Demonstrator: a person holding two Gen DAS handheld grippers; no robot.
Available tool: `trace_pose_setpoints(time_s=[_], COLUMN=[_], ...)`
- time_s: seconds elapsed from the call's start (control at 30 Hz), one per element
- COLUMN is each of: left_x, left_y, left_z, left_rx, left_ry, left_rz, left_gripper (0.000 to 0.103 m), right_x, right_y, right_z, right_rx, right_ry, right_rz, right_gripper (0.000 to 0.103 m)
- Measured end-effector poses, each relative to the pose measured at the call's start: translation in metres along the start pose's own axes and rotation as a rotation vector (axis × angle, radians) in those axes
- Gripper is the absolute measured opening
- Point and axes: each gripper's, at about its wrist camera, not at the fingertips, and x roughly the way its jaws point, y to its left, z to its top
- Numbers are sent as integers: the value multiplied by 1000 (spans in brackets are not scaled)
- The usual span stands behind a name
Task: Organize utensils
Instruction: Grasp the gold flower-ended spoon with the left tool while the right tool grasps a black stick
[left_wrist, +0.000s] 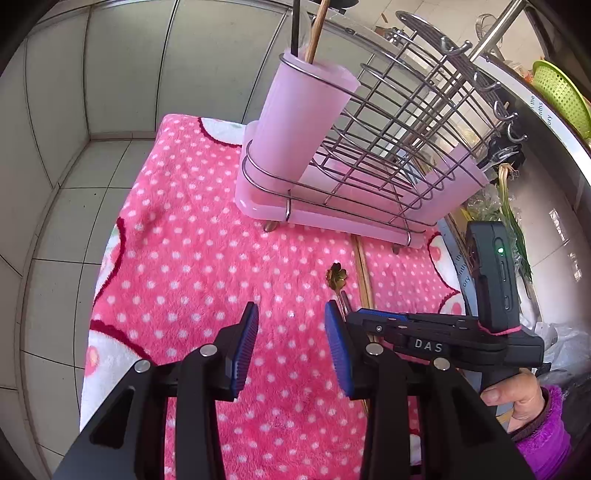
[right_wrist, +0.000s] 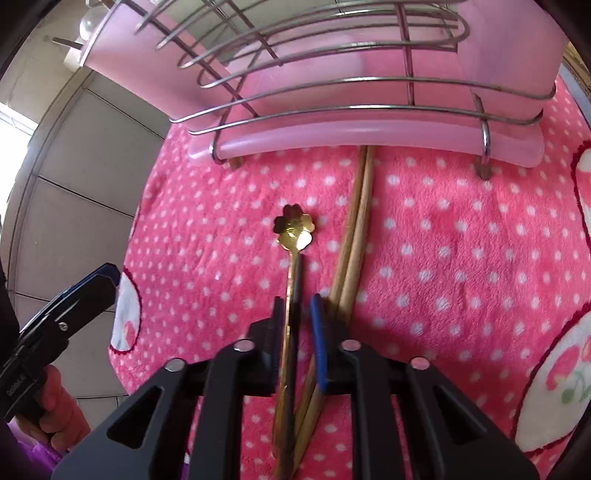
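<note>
1. Rack (left_wrist: 388, 122): a wire frame on a pink drip tray, standing at the far side of the polka-dot blanket (left_wrist: 192, 258). It holds a tall pink cup (left_wrist: 299, 114) at its left end, already loaded with upright utensils, and a second pink cup (left_wrist: 461, 177) at its right end. Judged rigid and stable; either cup is a plausible destination.

2. Blanket: soft fleece. Thin items sink slightly into the pile, so expect the pads to drag on the fabric when closing low.

3. Chopsticks (right_wrist: 354, 236): a wooden pair lying near-to-far, just right of the spoon, with the far ends under the tray edge. Judged light, stiff and not fragile. They lie close enough to be caught by mistake.

4. Spoon (right_wrist: 295, 229): gold, with a flower-shaped bowl pointing toward the rack and a thin handle running back toward the near side. Judged light, rigid and slippery on polished metal. Take it across the handle, not the bowl; a grip far from the middle would let it pivot.

5. Right gripper (right_wrist: 297, 306): jaws nearly closed around the spoon handle. Whether the pads already press on it cannot be told; the right pad sits beside the chopsticks.

6. Left gripper (left_wrist: 291, 347): jaws partly open, empty, over bare blanket left of the spoon.
</note>
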Motion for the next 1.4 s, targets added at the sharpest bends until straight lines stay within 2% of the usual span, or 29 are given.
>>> trace_pose_setpoints(time_s=[0.13, 0.3, 0.4, 0.47, 0.53, 0.67, 0.77, 1.0, 1.03, 1.07, 1.2, 1.27, 1.33, 1.4], left_x=[4, 15, 30, 48, 67, 100, 114, 140, 142, 144, 151, 153, 147, 136], left_y=[-2, -11, -26, -37, -43, -52, -63, -84, -86, -88, -105, -110, -106, -105], left_z=[1, 3, 7, 12, 18, 28, 31, 28, 28, 28, 25, 25, 27, 28], left_rx=[4, 14, 37, 41, 18, -23, 12, 62, 66, 70, 132, 116, 79, 86], left_ry=[11, 52, 114, 191, 266, 351, 360, 375, 374, 371, 355, 350, 344, 315], left_rz=[2, -22, -53, -50, -47, -6, 62, 159, 169, 190, 251, 241, 201, 181], left_gripper=[36, 35, 31, 18, 13, 12, 12, 13, 11, 5, 5, 4, 2, 0], right_x=[-5, -38, -58, -67, -71, -70, -63, -51, -49, -45, -34, -32, -33, -38], right_y=[-8, -21, -40, -53, -67, -86, -91, -92, -92, -92, -99, -101, -102, -106], right_z=[-2, -11, -18, -22, -26, -31, -33, -36, -35, -35, -38, -39, -41, -42], right_rx=[43, 79, 121, 148, 184, 227, 230, 212, 210, 210, 228, 232, 233, 231], right_ry=[-24, -125, -187, -221, -241, -263, -265, -266, -263, -261, -241, -242, -255, -264], right_rz=[48, 91, 71, 41, 45, 52, 57, 76, 77, 77, 89, 100, 117, 122], right_gripper=[5, 5, 5, 5, 5, 5, 6, 6, 6, 6, 7, 7, 7, 7])
